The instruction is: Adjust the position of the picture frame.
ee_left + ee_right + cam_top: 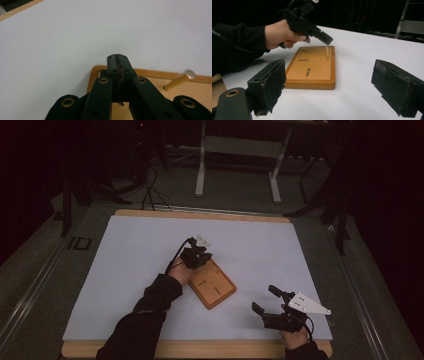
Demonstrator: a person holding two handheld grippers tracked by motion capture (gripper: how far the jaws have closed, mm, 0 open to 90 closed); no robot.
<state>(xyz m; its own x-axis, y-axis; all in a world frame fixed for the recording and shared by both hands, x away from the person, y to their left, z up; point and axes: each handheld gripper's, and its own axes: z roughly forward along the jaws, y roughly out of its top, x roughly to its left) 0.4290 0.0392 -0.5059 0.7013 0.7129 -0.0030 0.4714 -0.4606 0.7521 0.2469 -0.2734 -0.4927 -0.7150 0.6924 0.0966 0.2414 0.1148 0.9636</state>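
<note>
High view shows the left gripper over the far end of the wooden peg board at mid-table, jaws pressed together with nothing visibly between them; the right gripper waits wide open and empty nearby. Judged step: approaching the upright peg; next, open and straddle it

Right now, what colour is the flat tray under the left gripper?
Orange-brown wood; the shallow rectangular wooden tray shows best in the right gripper view.

The left claw hangs over the far end of a wooden tray on the desk; the right claw gapes near the front edge.
</note>
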